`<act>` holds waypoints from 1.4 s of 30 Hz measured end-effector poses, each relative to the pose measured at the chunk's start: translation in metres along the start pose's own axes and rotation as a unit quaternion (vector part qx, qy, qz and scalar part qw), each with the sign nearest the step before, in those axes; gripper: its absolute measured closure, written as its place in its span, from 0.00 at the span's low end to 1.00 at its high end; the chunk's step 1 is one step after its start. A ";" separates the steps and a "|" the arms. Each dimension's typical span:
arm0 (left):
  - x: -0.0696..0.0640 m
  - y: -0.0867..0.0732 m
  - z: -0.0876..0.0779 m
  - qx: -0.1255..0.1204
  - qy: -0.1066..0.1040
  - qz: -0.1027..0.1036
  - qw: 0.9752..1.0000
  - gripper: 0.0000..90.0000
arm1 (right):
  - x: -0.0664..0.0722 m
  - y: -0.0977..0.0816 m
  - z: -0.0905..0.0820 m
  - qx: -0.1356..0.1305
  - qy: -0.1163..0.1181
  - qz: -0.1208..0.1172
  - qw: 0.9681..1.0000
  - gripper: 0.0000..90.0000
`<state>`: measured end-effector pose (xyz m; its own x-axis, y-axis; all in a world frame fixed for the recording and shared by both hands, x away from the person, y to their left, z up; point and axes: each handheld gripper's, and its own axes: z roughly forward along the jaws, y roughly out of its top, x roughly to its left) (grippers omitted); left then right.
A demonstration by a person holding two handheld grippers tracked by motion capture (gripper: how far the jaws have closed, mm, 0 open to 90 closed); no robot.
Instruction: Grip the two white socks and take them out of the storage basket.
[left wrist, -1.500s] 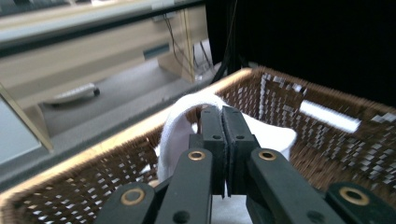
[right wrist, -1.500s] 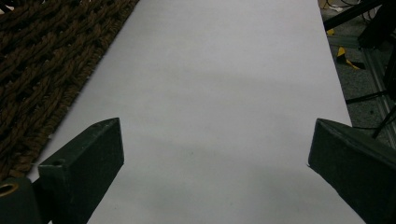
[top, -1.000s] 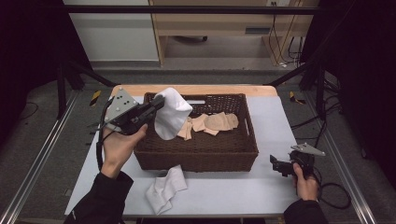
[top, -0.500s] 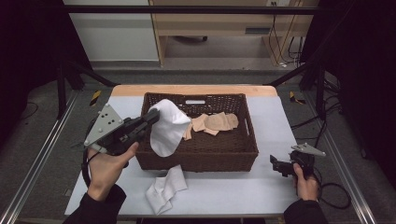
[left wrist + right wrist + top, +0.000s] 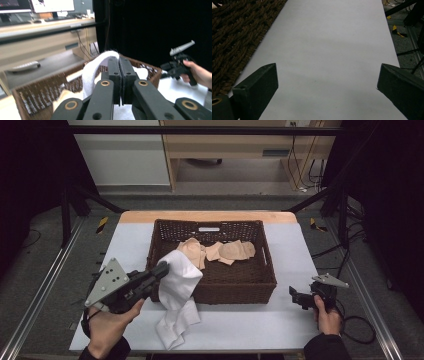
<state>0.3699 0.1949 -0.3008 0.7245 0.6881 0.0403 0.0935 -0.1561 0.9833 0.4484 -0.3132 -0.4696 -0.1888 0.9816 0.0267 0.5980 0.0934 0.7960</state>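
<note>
Left tongs (image 5: 161,268) lowered, gripping cloth (image 5: 179,276).

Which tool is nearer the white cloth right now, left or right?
Left. The left tool is shut on the white cloth at the basket's front left corner. The right tool rests open on the table, apart, past the basket's right front corner.

Tan cloths (image 5: 220,251) lie in a brown wicker basket (image 5: 235,287) on the white table (image 5: 260,325).
</note>
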 end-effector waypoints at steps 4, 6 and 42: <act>-0.005 -0.018 0.002 0.020 -0.009 -0.003 1.000 0.98 | 0.000 0.000 0.000 0.001 0.000 0.000 1.000 0.04; -0.008 -0.027 0.005 0.030 -0.015 -0.004 0.999 0.98 | 0.000 0.000 0.000 0.001 0.000 0.000 1.000 0.04; -0.012 -0.120 0.036 0.151 -0.001 -0.045 0.988 0.44 | 0.000 0.000 0.000 0.004 0.003 -0.003 1.000 0.04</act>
<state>0.3741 0.1796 -0.4253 0.7052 0.7075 -0.0461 0.3568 -0.2979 0.8854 0.4476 -0.3129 -0.4697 -0.1960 0.9803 0.0254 0.6032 0.1001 0.7913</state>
